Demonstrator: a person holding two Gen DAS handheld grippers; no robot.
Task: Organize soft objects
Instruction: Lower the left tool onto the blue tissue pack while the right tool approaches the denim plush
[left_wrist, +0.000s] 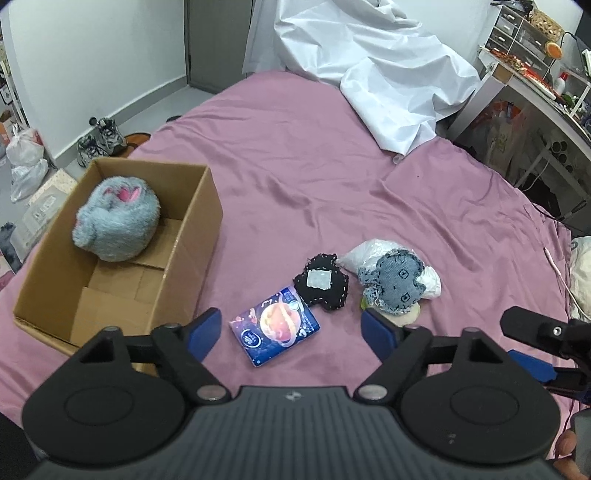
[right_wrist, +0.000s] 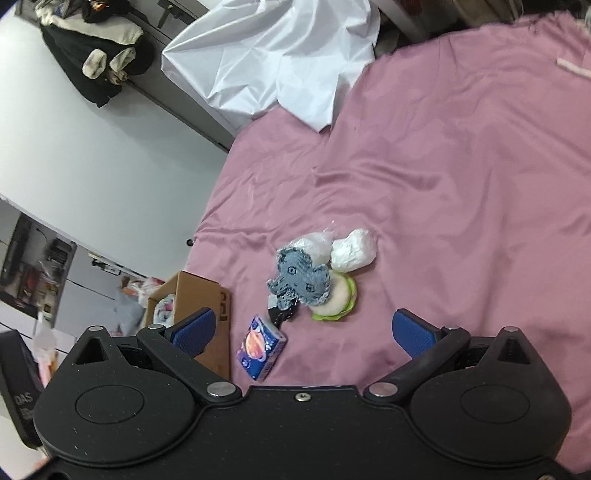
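Note:
A cardboard box (left_wrist: 192, 236) stands on the pink bed at the left with a grey fluffy plush (left_wrist: 116, 218) inside. A blue tissue pack (left_wrist: 275, 328), a black stitched patch toy (left_wrist: 323, 282), a denim patch toy (left_wrist: 395, 282) and white plastic-wrapped bundles (left_wrist: 369, 253) lie in a cluster. My left gripper (left_wrist: 291, 330) is open and empty just above the tissue pack. My right gripper (right_wrist: 303, 334) is open and empty, near the denim toy (right_wrist: 301, 280), a round green-rimmed sponge (right_wrist: 338, 297), the tissue pack (right_wrist: 260, 347) and the box (right_wrist: 207, 295).
A crumpled white sheet (left_wrist: 388, 70) lies at the far end of the bed. A shelf unit with clutter (left_wrist: 535, 74) stands at the right. Shoes (left_wrist: 99, 140) and bags sit on the floor at the left. The right gripper's body (left_wrist: 546, 339) shows at the left view's right edge.

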